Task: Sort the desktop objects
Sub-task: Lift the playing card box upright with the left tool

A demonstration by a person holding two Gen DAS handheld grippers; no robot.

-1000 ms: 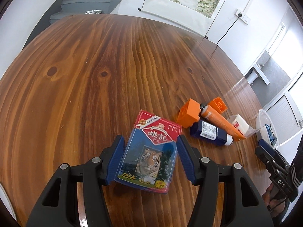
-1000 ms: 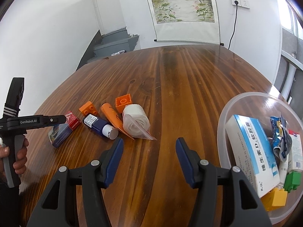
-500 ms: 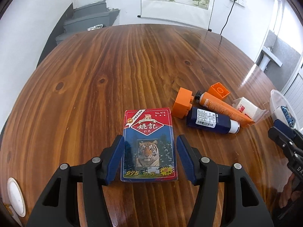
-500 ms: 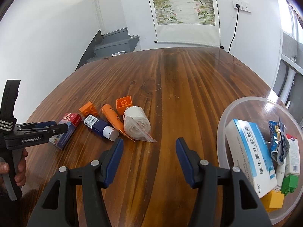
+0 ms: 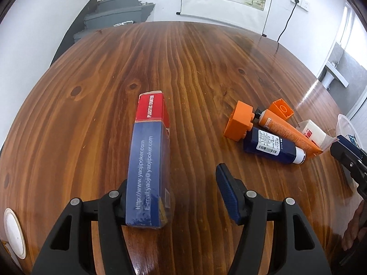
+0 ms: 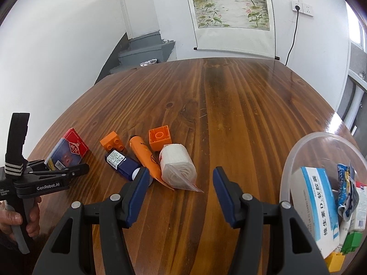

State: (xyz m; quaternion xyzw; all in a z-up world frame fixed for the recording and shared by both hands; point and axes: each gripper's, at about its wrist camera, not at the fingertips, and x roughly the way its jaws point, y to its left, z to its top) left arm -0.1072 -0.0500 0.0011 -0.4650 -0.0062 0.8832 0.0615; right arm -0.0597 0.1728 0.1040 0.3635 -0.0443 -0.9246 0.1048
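Note:
A red and blue playing-card box [image 5: 149, 160] stands tipped on its long edge between my left gripper's fingers, leaning against the left finger; it also shows in the right wrist view [image 6: 66, 152]. My left gripper [image 5: 174, 197] is open around it. Two orange bricks [image 5: 240, 123] [image 5: 281, 110], an orange tube [image 5: 289, 133], a dark blue tube [image 5: 273, 147] and a bagged white roll [image 6: 177, 166] lie in a cluster to the right. My right gripper [image 6: 181, 192] is open and empty just before the roll.
A clear plastic bowl [image 6: 298, 151] at the right holds a blue and white medicine box [image 6: 318, 206], a blue packet, and green and yellow bricks. A white disc [image 5: 13, 231] lies at the table's near left edge. The wooden table [image 6: 229, 105] stretches toward the back wall.
The card box has tipped from lying flat up onto its long edge against my left gripper's left finger. The right gripper has moved slightly closer to the object cluster.

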